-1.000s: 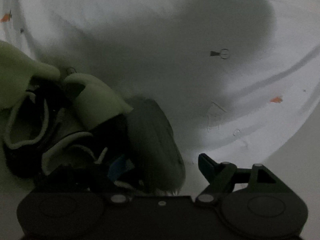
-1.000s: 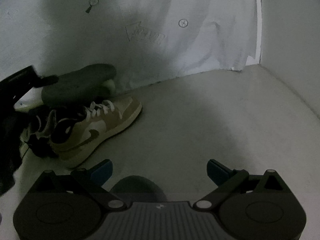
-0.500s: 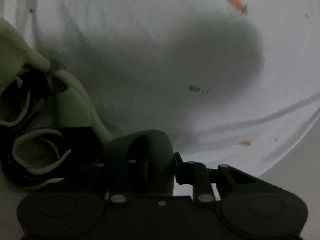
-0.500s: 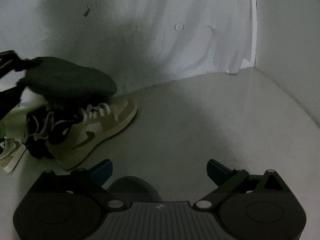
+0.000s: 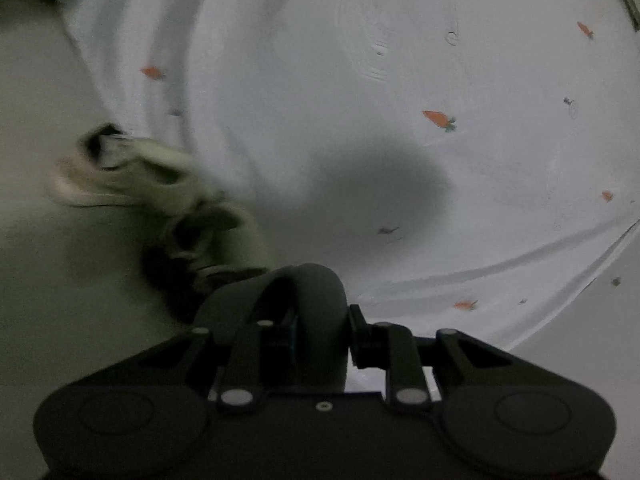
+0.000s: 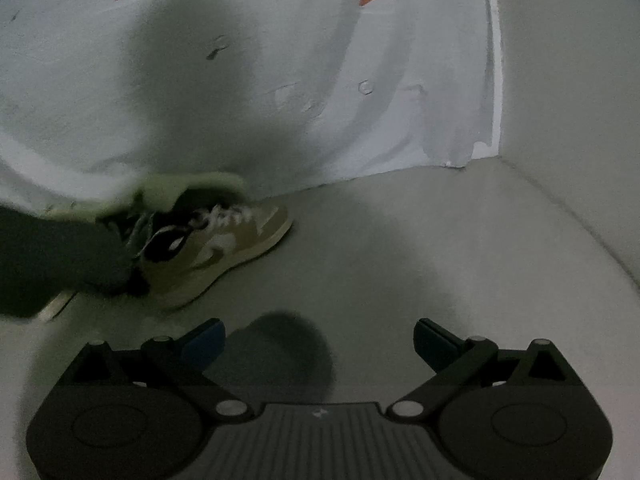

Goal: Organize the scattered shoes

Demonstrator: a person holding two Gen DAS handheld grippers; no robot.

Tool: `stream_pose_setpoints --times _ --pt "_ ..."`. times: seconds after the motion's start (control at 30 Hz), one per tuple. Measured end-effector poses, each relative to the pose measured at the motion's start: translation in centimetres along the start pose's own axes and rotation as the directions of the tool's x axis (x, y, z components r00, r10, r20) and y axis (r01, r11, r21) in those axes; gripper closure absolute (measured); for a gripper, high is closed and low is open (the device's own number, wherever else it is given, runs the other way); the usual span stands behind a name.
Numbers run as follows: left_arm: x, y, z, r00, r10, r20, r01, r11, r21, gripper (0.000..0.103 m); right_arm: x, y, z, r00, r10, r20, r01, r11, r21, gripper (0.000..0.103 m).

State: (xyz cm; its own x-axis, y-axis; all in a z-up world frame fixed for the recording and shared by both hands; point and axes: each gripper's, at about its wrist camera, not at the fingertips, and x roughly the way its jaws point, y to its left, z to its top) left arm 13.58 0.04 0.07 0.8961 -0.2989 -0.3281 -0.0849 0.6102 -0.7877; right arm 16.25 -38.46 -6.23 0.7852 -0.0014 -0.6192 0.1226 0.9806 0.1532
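My left claw (image 5: 320,332) is clamped on a dark slipper (image 5: 312,300), held off the floor. Only my right view shows the tan sneaker (image 6: 224,248) on the floor by the carrot-print sheet (image 6: 400,80); my right claw (image 6: 318,340) gapes wide, gripping nothing.

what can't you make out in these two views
- Left wrist view: the dark slipper in the left gripper is mostly hidden by the gripper's body.
- Left wrist view: the shoe pile is motion-blurred; no count possible.
- Right wrist view: behind the tan sneaker, other shoes are blurred and shadowed.
- Right wrist view: a dark shape by the right gripper is unidentifiable.
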Motion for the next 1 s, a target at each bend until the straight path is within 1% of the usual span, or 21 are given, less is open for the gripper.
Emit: stream_pose_setpoints --times 0.03,0.1,0.2,0.23,0.27,0.4,0.47,0.53,0.57,0.67,0.8,0.9,1.0 --pt "-1.0 0.7 -0.2 1.000 0.023 -0.003 -0.023 1.000 -0.016 0.079 -0.2 0.1 -0.2 1.000 0.005 -0.003 -0.005 1.000 -0.005 0.003" --pt "-4.8 2.4 -1.3 0.994 0.110 -0.020 -0.111 0.989 -0.092 0.079 -0.9 0.7 -1.0 0.999 0.028 -0.017 -0.028 0.999 -0.023 0.003" --pt "-8.9 3.7 -2.4 0.978 0.206 -0.039 -0.210 0.960 -0.184 0.079 -1.3 1.6 -1.4 0.998 0.054 -0.030 -0.055 0.998 -0.034 0.003" --pt "-9.6 3.7 -2.4 0.975 0.219 -0.041 -0.223 0.955 -0.194 0.079 -1.3 1.9 -1.5 0.998 0.060 -0.033 -0.061 0.997 -0.037 0.003" --pt "-11.1 3.5 -2.5 0.968 0.249 -0.037 -0.251 0.945 -0.208 0.079 -1.4 2.4 -1.5 0.997 0.074 -0.038 -0.076 0.996 -0.045 0.003" --pt "-14.0 3.1 -1.8 0.954 0.294 -0.053 -0.298 0.926 -0.230 0.078 -1.6 4.0 -1.9 0.991 0.120 -0.053 -0.125 0.989 -0.085 0.003" --pt "-14.5 3.1 -1.4 0.949 0.311 -0.057 -0.316 0.915 -0.251 0.078 -1.6 4.8 -2.2 0.989 0.139 -0.056 -0.144 0.984 -0.108 0.003" --pt "-14.6 3.2 -1.1 0.944 0.324 -0.065 -0.330 0.910 -0.251 0.078 -1.4 5.2 -2.2 0.988 0.142 -0.057 -0.148 0.983 -0.109 0.003" --pt "-14.3 3.3 -0.8 0.938 0.338 -0.075 -0.346 0.904 -0.253 0.078 -1.2 5.3 -2.1 0.988 0.141 -0.058 -0.146 0.984 -0.104 0.003" --pt "-13.1 3.3 -0.1 0.942 0.326 -0.083 -0.336 0.903 -0.267 0.076 -0.9 5.3 -1.4 0.992 0.121 -0.042 -0.124 0.988 -0.095 0.003" --pt "-10.0 2.7 1.7 0.958 0.250 -0.142 -0.282 0.913 -0.295 0.072 -0.6 4.8 -0.7 0.997 0.081 -0.015 -0.081 0.995 -0.064 0.003" --pt "-6.8 2.0 2.6 0.966 0.195 -0.173 -0.238 0.928 -0.286 0.069 0.1 4.2 0.0 0.999 0.042 0.000 -0.042 0.999 -0.023 0.003" --pt "-2.8 1.4 3.8 0.966 0.148 -0.211 -0.202 0.944 -0.262 0.067 0.5 3.6 0.9 1.000 0.006 0.030 -0.006 1.000 0.004 0.003"
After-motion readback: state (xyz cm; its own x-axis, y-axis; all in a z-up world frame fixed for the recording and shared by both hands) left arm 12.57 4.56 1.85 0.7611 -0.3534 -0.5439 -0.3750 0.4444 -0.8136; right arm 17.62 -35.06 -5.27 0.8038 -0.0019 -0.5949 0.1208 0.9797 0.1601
